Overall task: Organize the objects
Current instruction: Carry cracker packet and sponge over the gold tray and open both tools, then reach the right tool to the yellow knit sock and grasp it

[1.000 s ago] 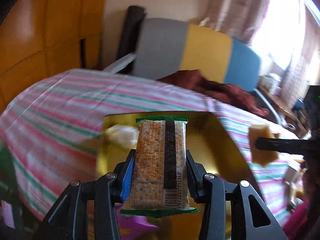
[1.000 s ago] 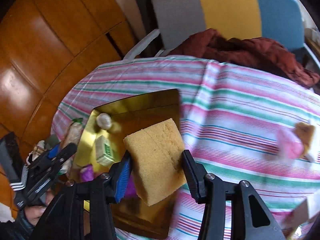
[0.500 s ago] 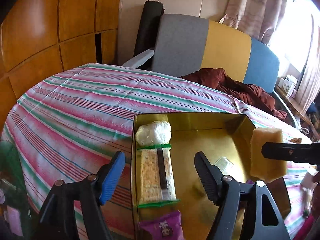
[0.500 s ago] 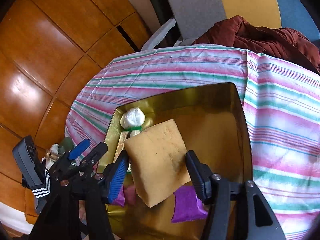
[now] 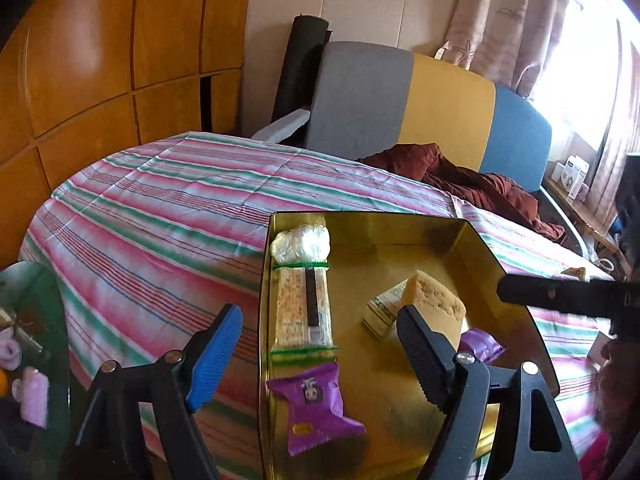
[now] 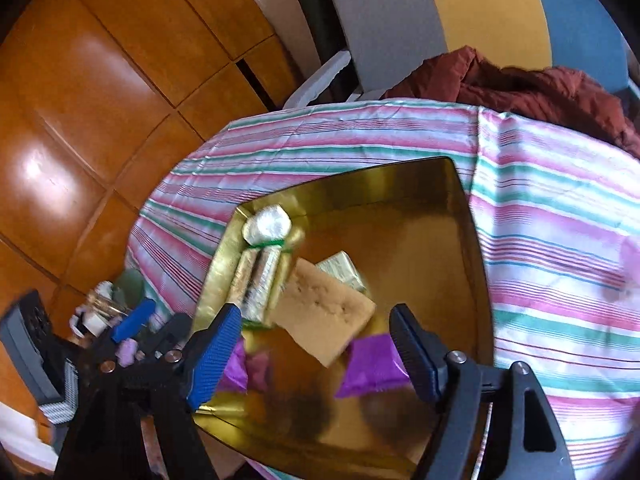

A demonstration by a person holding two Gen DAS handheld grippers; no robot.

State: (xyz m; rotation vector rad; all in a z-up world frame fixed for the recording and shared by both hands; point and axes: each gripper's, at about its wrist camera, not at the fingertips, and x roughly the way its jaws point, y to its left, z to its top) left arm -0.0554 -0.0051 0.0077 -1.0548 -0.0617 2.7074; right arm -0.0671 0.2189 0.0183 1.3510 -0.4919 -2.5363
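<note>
**Both Grippers Opening Over the Gold Tin**

Left gripper (image 5: pixel 320 346) hangs above the near edge of the gold tray (image 5: pixel 472 236), its jaws spreading apart with nothing pressed between them. Its blue pad sits over the striped tablecloth (image 5: pixel 160 208), outside the tray's left wall, while the black finger stands over the tray floor. Between and beyond the two fingers lies the long cracker packet (image 5: pixel 304 308), flat against the tray's left wall, with a white wrapped bundle (image 5: pixel 300 244) touching its far end. A purple snack pouch (image 5: pixel 316 408) lies just at the packet's near end.

Right gripper (image 6: pixel 316 344) is also widening, and no pad touches anything. The yellow sponge (image 6: pixel 324 312) sits free in the gap, tilted on the tray floor, one corner resting over a small green-printed box (image 6: pixel 342 270). In the left wrist view the same sponge (image 5: pixel 434 308) shows beside that box, partly hidden by the black finger. A second purple pouch (image 6: pixel 372 368) lies just right of the sponge (the right wrist view is somewhat blurred here, so finer detail is lost).

Behind the table stands a sofa (image 5: pixel 448 112) with grey, yellow and blue panels, a brown-red cloth (image 5: pixel 472 184) bunched on its seat. Orange wooden panelling (image 5: pixel 100 60) fills the left wall.
</note>
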